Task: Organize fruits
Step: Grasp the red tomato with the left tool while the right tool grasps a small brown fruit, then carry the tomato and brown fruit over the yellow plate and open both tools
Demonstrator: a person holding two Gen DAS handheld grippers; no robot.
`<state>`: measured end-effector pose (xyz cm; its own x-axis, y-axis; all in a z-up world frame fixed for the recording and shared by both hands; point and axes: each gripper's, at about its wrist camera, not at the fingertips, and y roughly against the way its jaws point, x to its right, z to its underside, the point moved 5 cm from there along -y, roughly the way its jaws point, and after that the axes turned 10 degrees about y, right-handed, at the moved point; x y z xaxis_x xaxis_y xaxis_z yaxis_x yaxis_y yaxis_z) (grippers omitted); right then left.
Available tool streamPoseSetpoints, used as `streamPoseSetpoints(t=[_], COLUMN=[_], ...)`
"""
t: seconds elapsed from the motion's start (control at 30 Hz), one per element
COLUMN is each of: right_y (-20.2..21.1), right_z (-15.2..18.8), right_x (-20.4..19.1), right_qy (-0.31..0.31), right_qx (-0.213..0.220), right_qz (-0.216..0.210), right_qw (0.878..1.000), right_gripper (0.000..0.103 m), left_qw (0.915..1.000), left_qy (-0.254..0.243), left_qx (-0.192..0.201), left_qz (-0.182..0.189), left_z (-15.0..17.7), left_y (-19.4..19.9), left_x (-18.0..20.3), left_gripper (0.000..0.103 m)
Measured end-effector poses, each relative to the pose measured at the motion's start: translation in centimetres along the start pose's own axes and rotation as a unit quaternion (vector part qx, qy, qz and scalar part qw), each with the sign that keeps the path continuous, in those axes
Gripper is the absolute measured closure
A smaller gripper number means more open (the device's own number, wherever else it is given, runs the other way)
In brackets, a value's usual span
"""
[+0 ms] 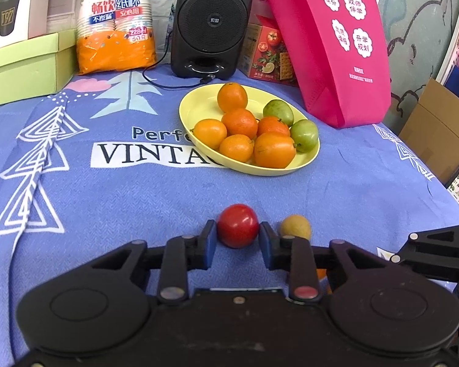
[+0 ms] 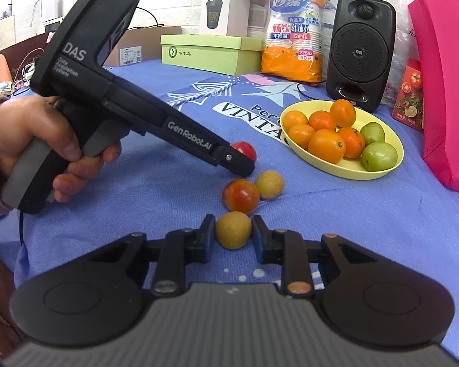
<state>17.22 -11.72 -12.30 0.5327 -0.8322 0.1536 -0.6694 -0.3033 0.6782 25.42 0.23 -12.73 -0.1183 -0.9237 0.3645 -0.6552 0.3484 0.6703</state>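
Observation:
A yellow plate (image 1: 199,104) holds several oranges and green fruits; it also shows in the right wrist view (image 2: 388,165). My left gripper (image 1: 237,238) has its fingers on both sides of a red fruit (image 1: 237,225) on the blue cloth, touching it. A tan fruit (image 1: 295,227) lies just right of it. My right gripper (image 2: 233,232) has its fingers against a tan fruit (image 2: 233,229). A red-orange fruit (image 2: 240,196) and another tan fruit (image 2: 270,184) lie just beyond. The left gripper's body (image 2: 180,128) reaches the red fruit (image 2: 244,150).
A black speaker (image 1: 212,21), a pack of paper cups (image 1: 116,21), a green box (image 1: 24,61), a cracker box (image 1: 266,52) and a pink bag (image 1: 333,42) stand at the back. The table edge and a cardboard box (image 1: 437,122) are to the right.

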Motion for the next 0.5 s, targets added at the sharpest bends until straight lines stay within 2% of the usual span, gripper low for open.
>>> streamPoseSetpoints(t=[0.3, 0.5], right_y=[1.2, 2.8], right_z=[0.3, 0.1], right_x=[-0.2, 0.5], right_qy=[0.0, -0.007], right_qx=[-0.001, 0.009], right_qz=[0.007, 0.021], right_qw=[1.0, 1.0], right_gripper=[0.078, 0.078], left_qw=[0.9999, 0.9993], left_qy=[-0.009, -0.012], left_qx=[0.013, 0.034], left_qz=[0.001, 0.002], left_z=[0.3, -1.4], left_y=[2.6, 4.5], left_x=[0.1, 0.0], left_gripper=[0.074, 0.074])
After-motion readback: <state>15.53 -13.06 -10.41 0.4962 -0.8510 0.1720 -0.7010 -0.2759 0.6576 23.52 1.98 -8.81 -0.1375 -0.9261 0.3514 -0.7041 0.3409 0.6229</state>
